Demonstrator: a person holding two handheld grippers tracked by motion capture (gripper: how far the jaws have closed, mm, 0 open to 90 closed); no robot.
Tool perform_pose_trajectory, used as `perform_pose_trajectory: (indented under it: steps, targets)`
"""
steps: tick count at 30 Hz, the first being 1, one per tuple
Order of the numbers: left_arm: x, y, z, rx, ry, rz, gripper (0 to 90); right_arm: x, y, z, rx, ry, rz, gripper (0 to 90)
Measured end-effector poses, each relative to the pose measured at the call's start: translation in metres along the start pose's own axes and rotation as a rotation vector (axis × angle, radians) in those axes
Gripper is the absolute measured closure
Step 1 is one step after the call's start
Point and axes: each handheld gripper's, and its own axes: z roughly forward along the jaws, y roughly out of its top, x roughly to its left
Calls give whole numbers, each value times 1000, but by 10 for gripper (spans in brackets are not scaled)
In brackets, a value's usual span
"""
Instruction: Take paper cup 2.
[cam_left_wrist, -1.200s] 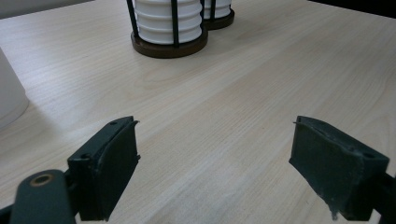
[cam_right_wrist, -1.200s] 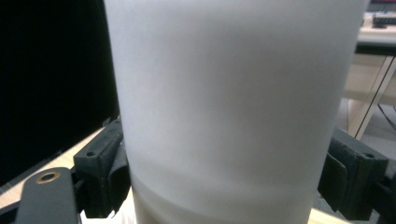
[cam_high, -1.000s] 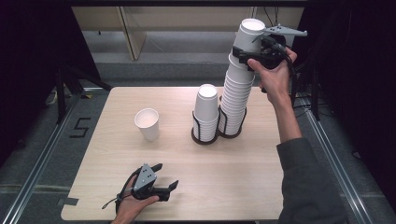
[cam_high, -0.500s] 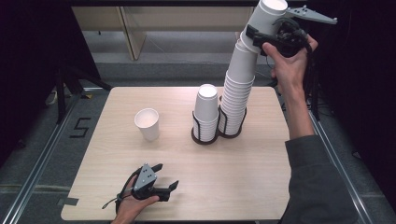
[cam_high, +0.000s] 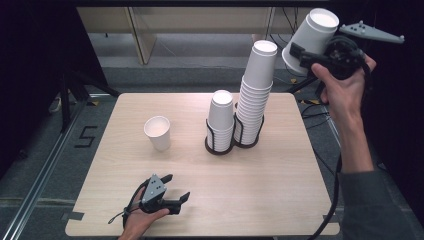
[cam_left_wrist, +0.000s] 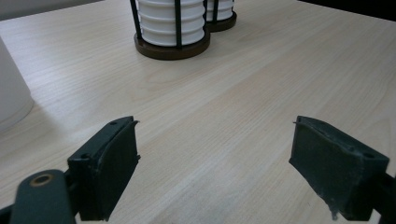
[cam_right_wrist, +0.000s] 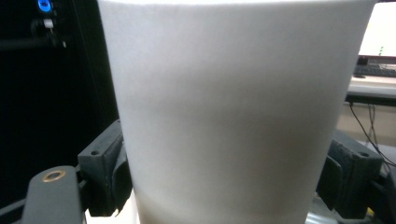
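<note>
High view: right tongs (cam_high: 306, 56) raised well above and to the right of the tall cup stack (cam_high: 255, 95), clamped on a single white cup (cam_high: 311, 40), bottom end tilted up toward the camera, clear of the stack top. Tall cup stack upright in a dark wire holder (cam_high: 246, 140) on the wooden surface (cam_high: 280, 190); short cup stack (cam_high: 221, 119) just left of the tall stack, in a touching holder of the same kind. Lone upright cup (cam_high: 158, 132) well left of the tall stack. Left tongs (cam_high: 176, 192) near the front edge, well in front of and left of the tall stack, resting low on the surface, partly open, holding nothing.

Left gripper view: two black jaws apart with bare wood between them. Short stack's holder (cam_left_wrist: 172, 46) ahead, the tall stack's holder (cam_left_wrist: 220, 21) just behind it. Side of the lone cup (cam_left_wrist: 11, 93) at the left edge.

Right gripper view: white cup (cam_right_wrist: 233, 107) close up between the two jaws, pads pressing on both sides.
</note>
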Motion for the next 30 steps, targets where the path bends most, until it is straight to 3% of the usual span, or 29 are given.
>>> perform_pose_trajectory:
  steps: [6,11,12,21,28,30]
  targets:
    - [0,1,0,-7,10,-6,140,0,-37,-19,39,25,-11,186]
    - [1,0,2,-20,6,-14,140,9,-72,-24,62,72,-7,186]
    - [1,1,1,-23,8,-17,141,13,-80,-25,73,92,14,186]
    - [1,1,0,-32,6,-13,140,53,-135,-24,116,203,-4,185]
    - [-1,2,0,-40,3,-20,140,82,-176,-11,149,301,-17,184]
    - [-1,2,0,-35,-1,-17,140,89,-186,-7,170,330,6,184]
